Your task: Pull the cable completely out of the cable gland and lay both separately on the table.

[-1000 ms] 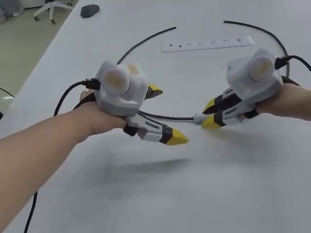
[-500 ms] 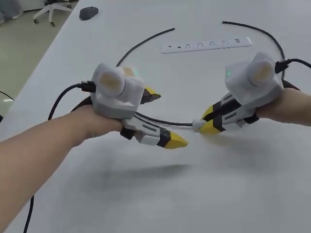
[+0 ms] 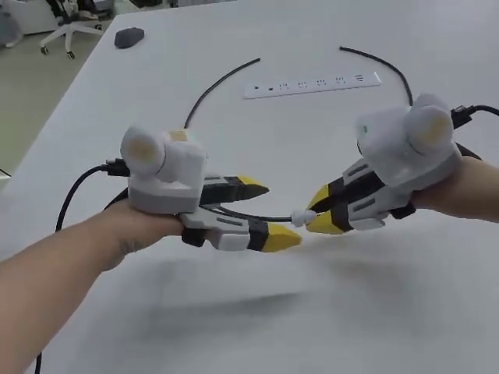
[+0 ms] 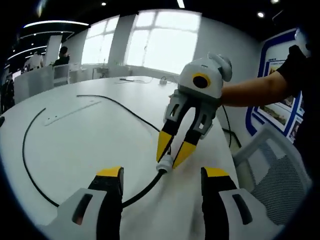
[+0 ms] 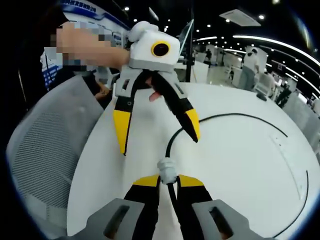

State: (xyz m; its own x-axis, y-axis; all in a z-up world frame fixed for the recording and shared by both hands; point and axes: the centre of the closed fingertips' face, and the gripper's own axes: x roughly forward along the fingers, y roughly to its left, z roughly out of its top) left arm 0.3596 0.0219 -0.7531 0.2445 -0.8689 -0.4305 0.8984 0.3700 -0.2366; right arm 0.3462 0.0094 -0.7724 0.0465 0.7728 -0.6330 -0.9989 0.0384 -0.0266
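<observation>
A small white cable gland (image 3: 300,216) sits on the end of a long black cable (image 3: 269,220). My right gripper (image 3: 314,214) is shut on the gland and holds it just above the white table (image 3: 327,312). In the right gripper view the gland (image 5: 167,170) pokes out between my closed jaws. My left gripper (image 3: 277,212) is open, one jaw on each side of the cable right beside the gland, touching neither. In the left gripper view the cable (image 4: 145,187) runs down between my open jaws from the gland (image 4: 164,162) held by the right gripper (image 4: 170,156).
A white power strip (image 3: 312,83) lies farther back, with another black cable (image 3: 382,64) curving past its right end. A dark mouse (image 3: 129,37) lies at the far left corner. An office chair (image 3: 66,23) stands beyond the table's left edge.
Both grippers have risen toward the camera with the gland. The left gripper has levelled out and moved nearer to the gland, its jaws still open.
</observation>
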